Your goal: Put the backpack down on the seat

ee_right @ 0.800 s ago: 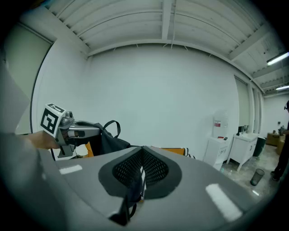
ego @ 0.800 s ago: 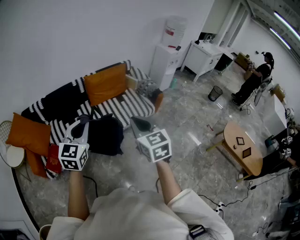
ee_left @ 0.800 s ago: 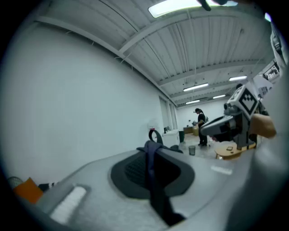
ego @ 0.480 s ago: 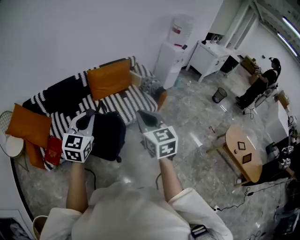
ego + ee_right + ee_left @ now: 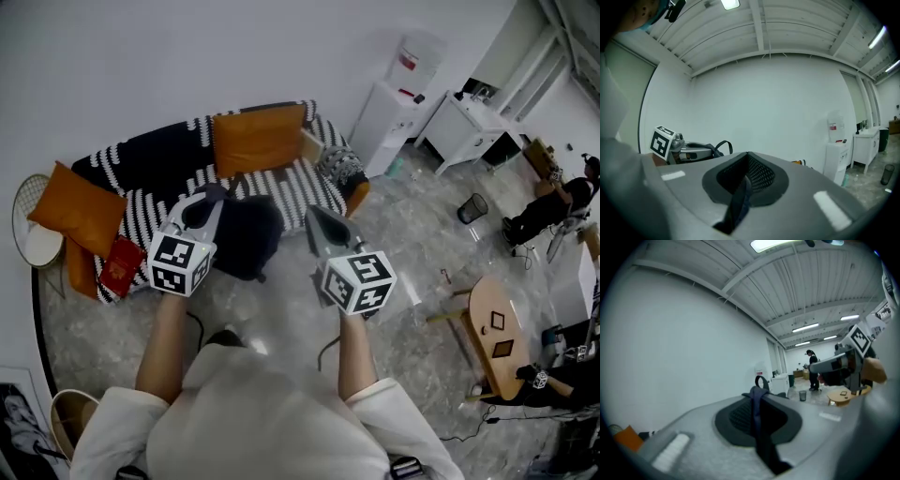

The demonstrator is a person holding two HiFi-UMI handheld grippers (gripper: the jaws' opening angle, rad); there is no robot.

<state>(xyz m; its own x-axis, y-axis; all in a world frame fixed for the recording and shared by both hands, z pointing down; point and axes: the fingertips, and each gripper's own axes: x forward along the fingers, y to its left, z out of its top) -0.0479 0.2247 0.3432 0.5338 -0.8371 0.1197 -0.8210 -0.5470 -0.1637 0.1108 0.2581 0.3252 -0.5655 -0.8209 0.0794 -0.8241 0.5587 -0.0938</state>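
Note:
A black backpack (image 5: 246,236) hangs at the front edge of the black-and-white striped sofa seat (image 5: 302,187). My left gripper (image 5: 204,202) is shut on its dark strap (image 5: 757,420), whose top loop (image 5: 761,380) sticks up past the jaws. My right gripper (image 5: 317,217) is beside the backpack's right side, and in the right gripper view a dark strap (image 5: 739,201) is pinched in its closed jaws. Each gripper shows in the other's view: the right gripper (image 5: 843,364) and the left gripper (image 5: 689,150).
Orange cushions (image 5: 258,141) (image 5: 73,208) lean on the sofa back, a patterned cushion (image 5: 339,167) lies at its right end and a red item (image 5: 122,265) at its left. A water dispenser (image 5: 398,84), white cabinet (image 5: 469,131), bin (image 5: 472,206) and wooden table (image 5: 497,337) stand to the right.
Both grippers and the backpack have come nearer to the sofa; the backpack now overlaps the seat's front edge. Both grips are unchanged.

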